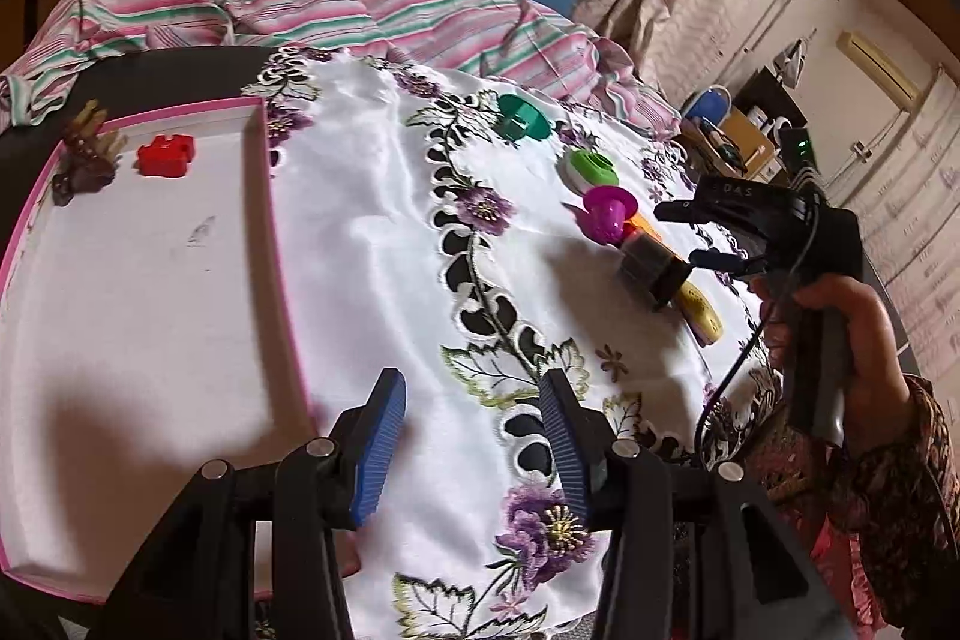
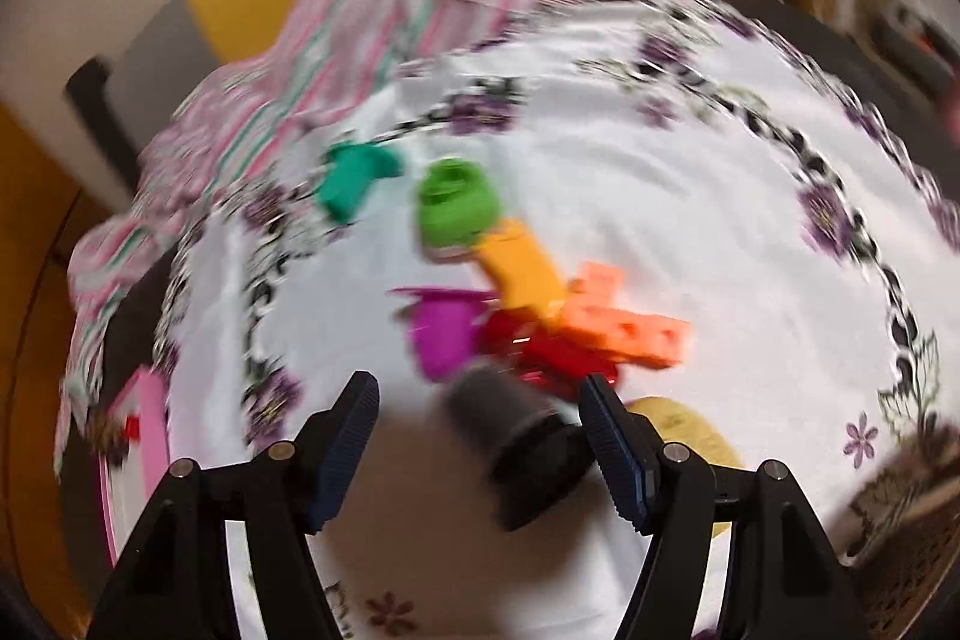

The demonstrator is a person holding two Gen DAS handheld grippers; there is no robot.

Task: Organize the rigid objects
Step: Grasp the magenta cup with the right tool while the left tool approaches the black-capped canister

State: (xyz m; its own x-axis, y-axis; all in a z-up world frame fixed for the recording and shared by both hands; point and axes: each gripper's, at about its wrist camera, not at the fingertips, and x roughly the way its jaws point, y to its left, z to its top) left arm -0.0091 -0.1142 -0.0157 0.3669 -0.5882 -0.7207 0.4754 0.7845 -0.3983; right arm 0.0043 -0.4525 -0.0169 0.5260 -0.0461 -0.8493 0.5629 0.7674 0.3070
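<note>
A pink-rimmed tray [image 1: 264,172] at left holds a red block [image 1: 165,154] and a brown clip [image 1: 84,160]; the left gripper [image 1: 474,436] hovers beside it over the embroidered cloth [image 1: 372,232], jaws spread and empty. At right, the right gripper [image 2: 480,436] reaches into the toy cluster, jaws spread around a dark cylinder [image 2: 510,436] near the magenta piece [image 2: 444,334]; centring before squeezing should keep it from knocking neighbours

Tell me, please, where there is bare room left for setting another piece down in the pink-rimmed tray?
Most of the tray floor is bare, from the red block toward the left gripper. Only the far corner is crowded, with that block and a brown clip.
</note>
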